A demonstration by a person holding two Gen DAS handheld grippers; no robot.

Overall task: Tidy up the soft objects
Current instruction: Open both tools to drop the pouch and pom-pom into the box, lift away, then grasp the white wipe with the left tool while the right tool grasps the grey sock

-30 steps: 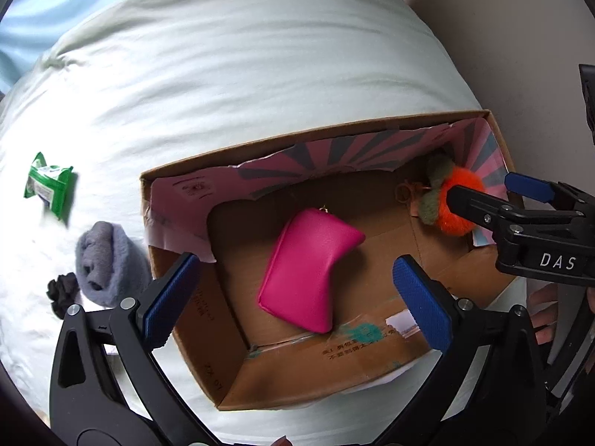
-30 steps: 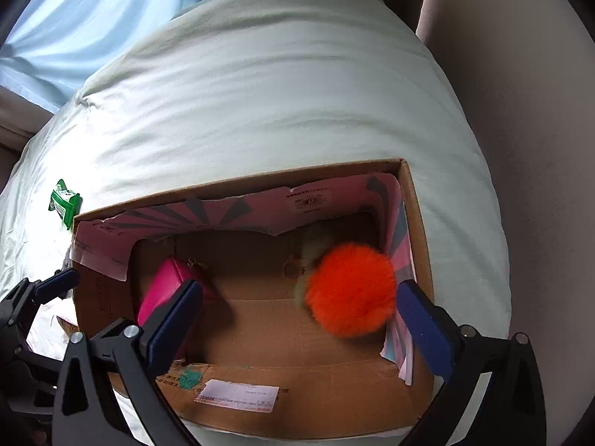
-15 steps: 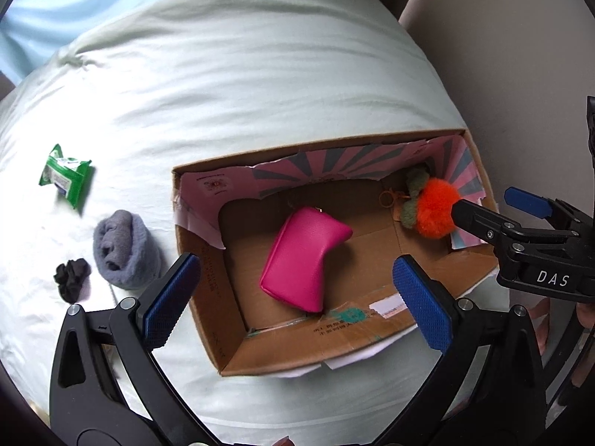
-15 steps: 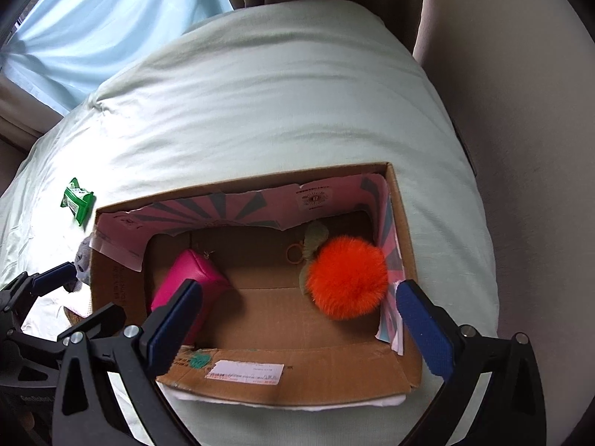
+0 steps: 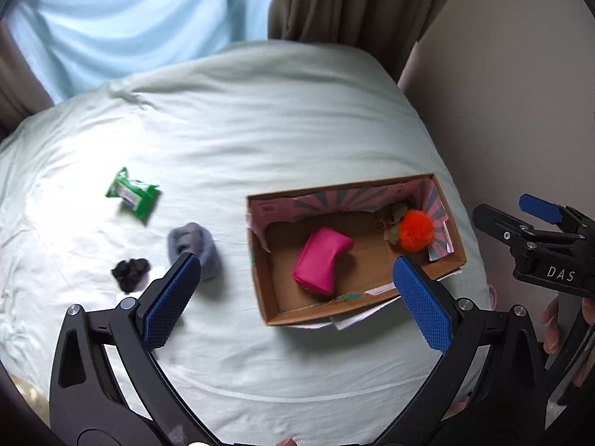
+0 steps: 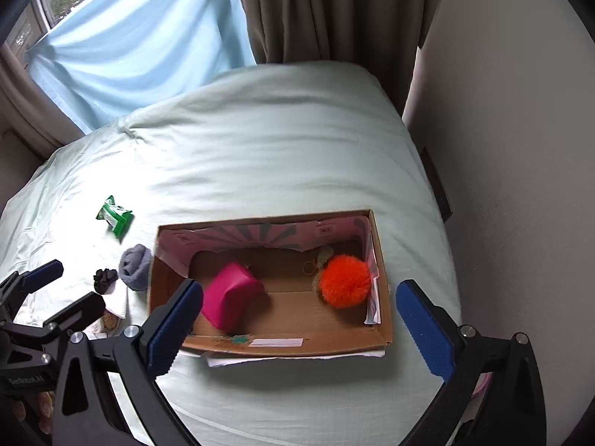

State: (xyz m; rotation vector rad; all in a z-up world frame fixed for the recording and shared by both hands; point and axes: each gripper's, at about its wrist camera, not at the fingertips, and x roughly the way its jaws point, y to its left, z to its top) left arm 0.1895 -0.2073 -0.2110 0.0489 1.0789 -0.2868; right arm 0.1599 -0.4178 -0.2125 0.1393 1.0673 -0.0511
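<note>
An open cardboard box (image 5: 455, 238) (image 6: 383, 282) sits on the pale green bed. Inside lie a pink pouch (image 5: 321, 260) (image 6: 232, 299) and an orange pompom (image 5: 415, 229) (image 6: 345, 280). Left of the box on the sheet are a grey rolled sock (image 5: 191, 243) (image 6: 135, 265), a black scrunchie (image 5: 130, 269) (image 6: 105, 278) and a green wipes packet (image 5: 134, 193) (image 6: 114, 216). My left gripper (image 5: 293, 301) is open and empty, high above the bed. My right gripper (image 6: 301, 323) is also open and empty, held above the box's near edge.
A blue curtain (image 6: 141, 44) and brown drapes (image 6: 334, 11) hang behind the bed. A wall (image 6: 520, 148) runs along the right side. A white cloth (image 6: 117, 299) lies near the scrunchie. A hand (image 5: 554, 330) holds the right gripper.
Both grippers have pulled up and back from the box, so more of the bed shows. The pouch and pompom stay inside the box.
</note>
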